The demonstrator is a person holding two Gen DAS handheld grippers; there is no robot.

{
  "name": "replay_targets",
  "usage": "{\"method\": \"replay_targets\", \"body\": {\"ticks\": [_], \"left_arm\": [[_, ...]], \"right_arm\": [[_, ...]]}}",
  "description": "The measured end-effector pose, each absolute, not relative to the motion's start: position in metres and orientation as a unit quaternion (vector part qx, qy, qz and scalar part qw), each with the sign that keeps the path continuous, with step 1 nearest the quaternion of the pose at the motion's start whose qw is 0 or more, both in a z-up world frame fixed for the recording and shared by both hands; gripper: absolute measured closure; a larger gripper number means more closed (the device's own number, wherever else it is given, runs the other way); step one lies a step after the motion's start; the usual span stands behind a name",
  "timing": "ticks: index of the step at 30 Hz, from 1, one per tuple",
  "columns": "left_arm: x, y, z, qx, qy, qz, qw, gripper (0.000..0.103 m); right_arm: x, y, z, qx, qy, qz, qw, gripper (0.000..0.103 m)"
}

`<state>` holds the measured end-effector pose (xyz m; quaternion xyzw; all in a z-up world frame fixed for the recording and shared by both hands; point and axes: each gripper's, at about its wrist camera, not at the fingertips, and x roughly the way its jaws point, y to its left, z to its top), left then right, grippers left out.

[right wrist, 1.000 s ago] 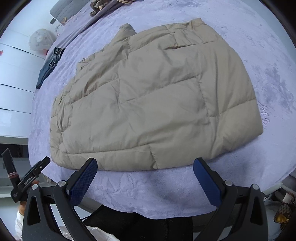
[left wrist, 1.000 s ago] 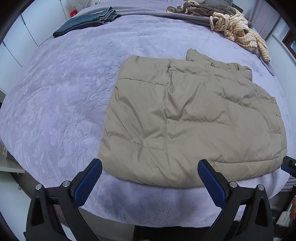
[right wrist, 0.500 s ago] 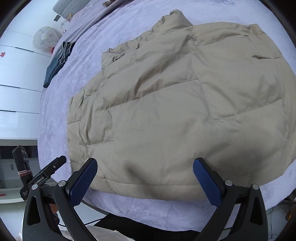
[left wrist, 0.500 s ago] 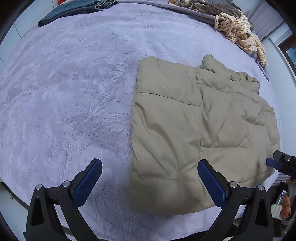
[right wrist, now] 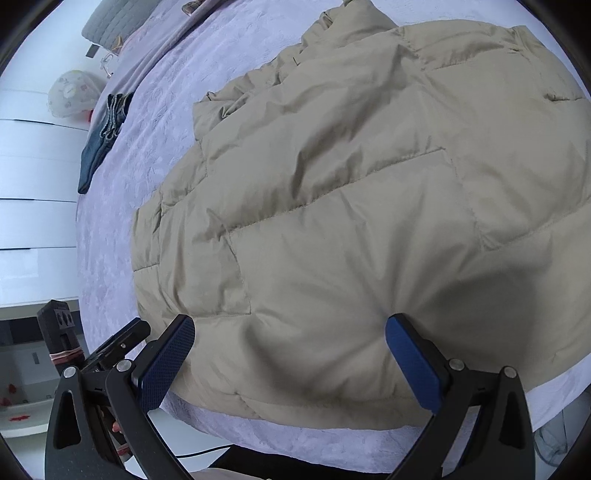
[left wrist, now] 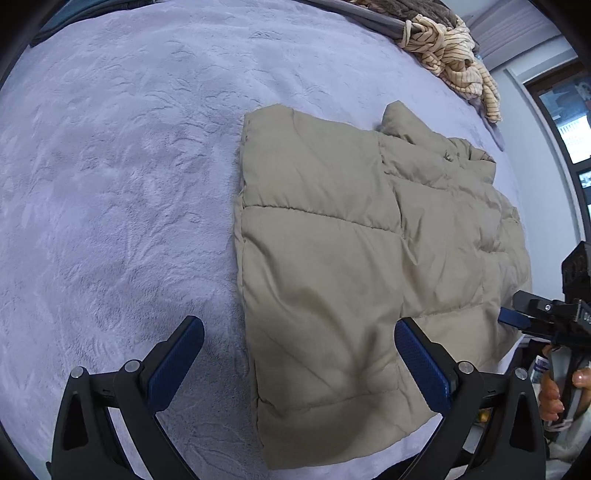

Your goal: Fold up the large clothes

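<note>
A beige quilted puffer jacket (left wrist: 351, 266) lies flat on the lilac bedspread (left wrist: 110, 184), partly folded. My left gripper (left wrist: 299, 343) is open and empty, low over the jacket's near left corner. My right gripper (right wrist: 290, 343) is open and empty, just above the jacket's (right wrist: 351, 221) near edge. The right gripper also shows at the right edge of the left wrist view (left wrist: 517, 317). The left gripper shows at the lower left of the right wrist view (right wrist: 122, 339).
A striped cream garment (left wrist: 454, 55) lies heaped at the bed's far right. Folded dark jeans (right wrist: 103, 136) lie at the far side near a grey pillow (right wrist: 122, 18). White cupboards (right wrist: 33, 184) stand beyond the bed. A window (left wrist: 569, 122) is at the right.
Both grippers have moved forward and down toward the jacket. The left one now sits at its left corner, the right one over its near edge. Both stay open.
</note>
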<state>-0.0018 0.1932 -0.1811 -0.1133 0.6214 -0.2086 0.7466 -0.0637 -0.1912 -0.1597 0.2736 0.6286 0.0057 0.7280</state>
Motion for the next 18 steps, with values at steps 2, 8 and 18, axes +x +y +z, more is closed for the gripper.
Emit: {"method": "replay_targets", "body": {"ticks": [2,8,18], "left_arm": [[0.009,0.202,-0.193,-0.155,0.626,-0.249,0.723,0.0],[0.03,0.19,-0.236,-0.243,0.652,-0.335,0.635,0.0],[0.041,0.121,-0.255,-0.206,0.672,-0.371,0.607,0.021]], "right_arm": [[-0.063,-0.19,-0.161,0.269,0.632,0.004,0.727,0.0],[-0.059,-0.19,-0.165,0.263,0.639,0.0,0.723,0.0],[-0.055,-0.187,-0.168,0.258,0.643,-0.007,0.721,0.0]]}}
